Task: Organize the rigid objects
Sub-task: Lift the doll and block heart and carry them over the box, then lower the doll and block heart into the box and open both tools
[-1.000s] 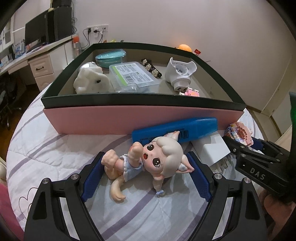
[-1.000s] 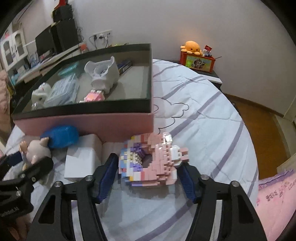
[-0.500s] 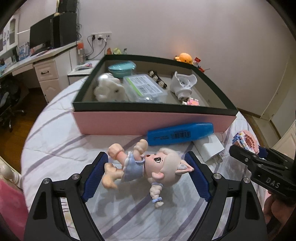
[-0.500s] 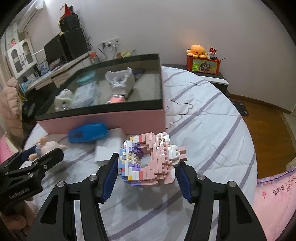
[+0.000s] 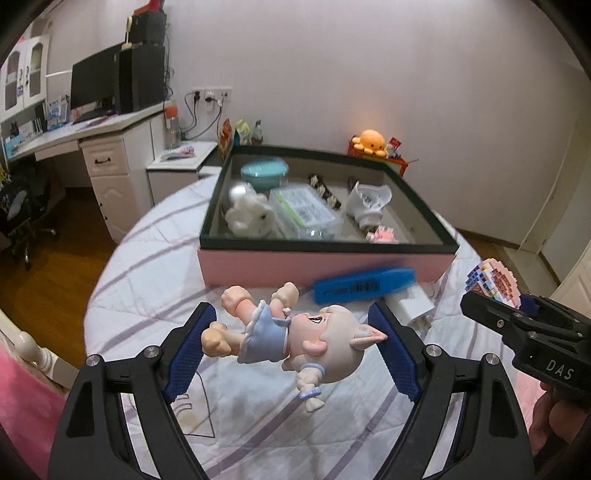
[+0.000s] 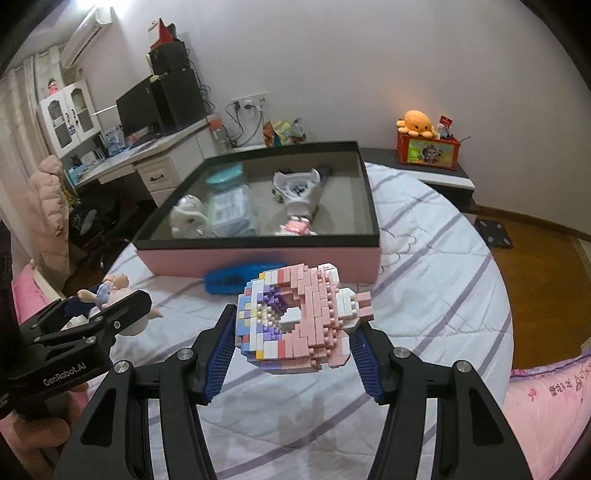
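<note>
In our left tongs [image 5: 291,345] we hold a small doll [image 5: 295,332]: pale hair, pointed ears, a light blue dress, bare peach limbs. It lies sideways between the blue pads, feet against one pad and an ear against the other, clear of the striped bedspread [image 5: 147,266] below. Our right tongs [image 6: 291,347] are clamped on a brick-built model [image 6: 299,314], mostly pink with white, lilac and blue bricks around a hollow middle, likewise lifted above the bed.

Ahead of both sits the pink box [image 5: 325,264] with its dark rim, on the bed. Inside we see a white plush toy [image 5: 247,216], a teal lidded bowl [image 5: 264,171], a clear plastic case [image 5: 306,212], a white cup-shaped piece [image 5: 367,203] and a small pink item [image 5: 384,234]. A blue stapler-like bar [image 5: 364,286] lies just in front of the box.

The left view alone shows a white charger block [image 5: 413,306] beside the blue bar. The right view alone shows the air conditioner [image 6: 86,35] high on the wall and a pink padded jacket [image 6: 50,206] at the left. Both show the orange octopus plush [image 6: 415,120].
</note>
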`<state>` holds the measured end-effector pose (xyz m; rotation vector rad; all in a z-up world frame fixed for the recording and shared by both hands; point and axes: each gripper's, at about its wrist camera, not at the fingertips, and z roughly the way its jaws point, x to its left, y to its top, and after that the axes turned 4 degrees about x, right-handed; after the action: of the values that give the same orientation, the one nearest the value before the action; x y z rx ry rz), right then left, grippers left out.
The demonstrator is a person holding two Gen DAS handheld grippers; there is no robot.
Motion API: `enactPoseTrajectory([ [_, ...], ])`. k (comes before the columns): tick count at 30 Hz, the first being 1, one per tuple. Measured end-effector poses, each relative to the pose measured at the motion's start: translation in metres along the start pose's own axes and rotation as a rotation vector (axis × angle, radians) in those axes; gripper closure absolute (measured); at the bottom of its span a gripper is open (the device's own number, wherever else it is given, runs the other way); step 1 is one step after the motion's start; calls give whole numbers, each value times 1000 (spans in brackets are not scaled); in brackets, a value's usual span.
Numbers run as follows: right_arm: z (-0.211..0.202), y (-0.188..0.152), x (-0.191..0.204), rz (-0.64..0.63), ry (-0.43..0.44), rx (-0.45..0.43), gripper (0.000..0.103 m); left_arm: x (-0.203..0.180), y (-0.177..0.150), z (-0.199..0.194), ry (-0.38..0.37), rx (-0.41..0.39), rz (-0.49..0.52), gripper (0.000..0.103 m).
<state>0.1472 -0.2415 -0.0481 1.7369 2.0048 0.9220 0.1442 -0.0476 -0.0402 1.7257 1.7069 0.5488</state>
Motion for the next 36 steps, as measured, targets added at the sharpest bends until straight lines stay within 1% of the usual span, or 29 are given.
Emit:
enactPoseTrajectory([
  [4,-9,14,8,-20,11,-30,44,-1,14,-13,0,-37,17,17],
  [7,-13,28,12,-37,22,-54,44,0,30,-18,-8,-61,22,17],
  [9,-15,39,15,-51,20,-68,44,1,43,-19,6,-84,34,17],
  [13,-11,63,17,-62,27,-91,44,3,69,-12,12,-98,41,17],
  [17,3,89,12,-65,20,-92,44,3,96,2,15,-106,56,17],
  [20,23,104,5,-54,17,-69,44,2,112,19,15,-100,57,17],
  [23,43,110,-3,-44,12,-40,44,2,123,40,12,-82,53,17],
  [30,94,110,-18,-30,-16,55,44,-4,125,87,12,-11,50,17],
  [36,115,106,-21,-38,-45,96,43,-6,122,115,31,41,64,17],
])
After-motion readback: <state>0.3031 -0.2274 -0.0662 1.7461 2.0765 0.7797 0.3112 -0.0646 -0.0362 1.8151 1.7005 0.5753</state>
